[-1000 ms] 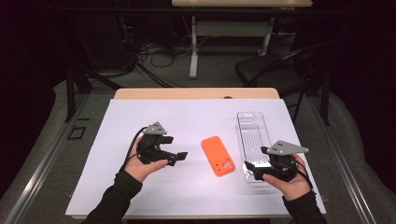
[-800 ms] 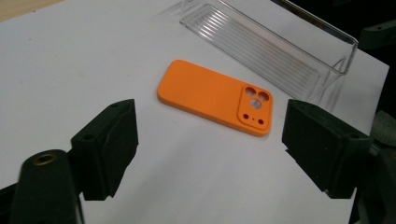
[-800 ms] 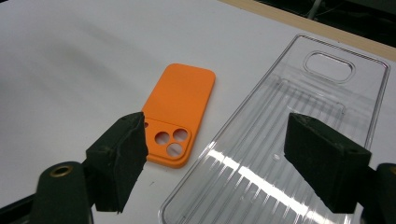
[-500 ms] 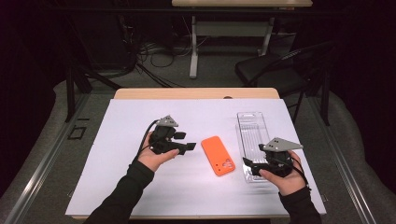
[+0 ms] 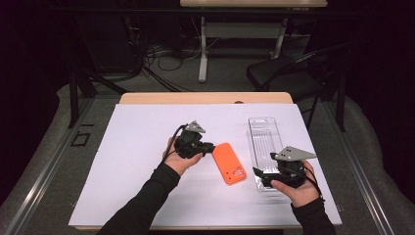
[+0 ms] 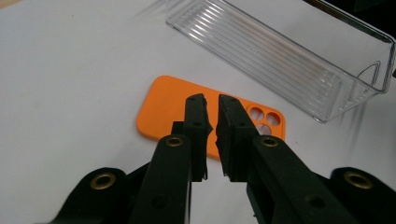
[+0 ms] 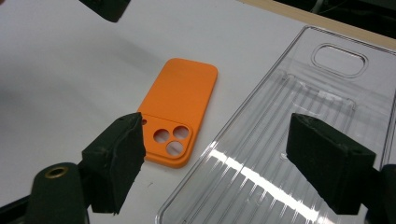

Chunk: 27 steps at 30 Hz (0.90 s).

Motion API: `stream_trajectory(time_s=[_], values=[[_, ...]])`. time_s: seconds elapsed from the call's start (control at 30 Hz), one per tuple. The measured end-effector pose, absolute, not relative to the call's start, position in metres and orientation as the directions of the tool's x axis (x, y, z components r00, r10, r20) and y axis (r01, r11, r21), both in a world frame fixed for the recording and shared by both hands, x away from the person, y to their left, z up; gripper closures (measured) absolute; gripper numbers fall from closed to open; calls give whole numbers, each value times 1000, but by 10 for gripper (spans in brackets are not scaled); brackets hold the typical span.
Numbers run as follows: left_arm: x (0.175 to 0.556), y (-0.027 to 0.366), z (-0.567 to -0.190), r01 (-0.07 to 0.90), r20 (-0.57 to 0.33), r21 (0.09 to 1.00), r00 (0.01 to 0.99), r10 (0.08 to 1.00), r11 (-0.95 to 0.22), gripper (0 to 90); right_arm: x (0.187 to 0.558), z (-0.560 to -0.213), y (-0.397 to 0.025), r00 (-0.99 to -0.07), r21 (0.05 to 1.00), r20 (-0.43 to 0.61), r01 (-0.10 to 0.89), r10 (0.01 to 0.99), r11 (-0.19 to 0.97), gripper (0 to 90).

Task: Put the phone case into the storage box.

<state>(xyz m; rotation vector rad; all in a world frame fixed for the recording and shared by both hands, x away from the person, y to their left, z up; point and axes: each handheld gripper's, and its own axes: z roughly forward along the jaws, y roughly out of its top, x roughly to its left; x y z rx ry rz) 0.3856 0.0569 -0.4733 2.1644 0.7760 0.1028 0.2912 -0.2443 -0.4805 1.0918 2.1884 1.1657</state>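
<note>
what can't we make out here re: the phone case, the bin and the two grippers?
- Orange phone case: near edge hidden behind the left gripper in the left gripper view; contact unclear.
- Clear bin: cut off by the right and bottom edges in the right gripper view.
- Right gripper: high view too small to judge contact with the bin.

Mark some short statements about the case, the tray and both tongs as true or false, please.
1. The orange case lies flat on the white table cover. True.
2. The case lies inside the clear tray. False: it lies on the cover beside the tray, to its left in the high view.
3. The left tongs are opened wide. False: their jaws are nearly shut, with a narrow gap, over the case.
4. The right tongs are open. True: their jaws stand far apart, near the tray's near end.
5. The tray holds a blue box. False: it is empty.
</note>
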Motion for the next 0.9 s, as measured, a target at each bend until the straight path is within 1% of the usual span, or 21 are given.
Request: stream_trajectory(time_s=[0.07, 0.13, 0.23, 0.5, 0.53, 0.9], values=[[388, 48, -477, 495, -186, 720, 813, 552, -487, 875, 290, -481, -245, -599, 835, -13, 434, 800, 338, 192], [389, 44, -479, 497, -187, 719, 811, 554, -485, 896, 290, -481, -245, -602, 833, -10, 437, 799, 340, 192], [393, 35, -485, 502, -197, 711, 814, 546, -492, 900, 290, -482, -244, -600, 833, -3, 441, 800, 334, 192], [399, 5, -502, 494, -188, 688, 829, 526, -532, 900, 290, -482, -243, -608, 830, -11, 437, 794, 346, 193], [402, -4, -507, 499, -196, 687, 827, 528, -528, 900, 290, -482, -242, -610, 831, -11, 435, 792, 347, 193], [406, -35, -533, 509, -203, 664, 828, 523, -548, 900, 289, -482, -243, -612, 832, -13, 433, 791, 348, 193]])
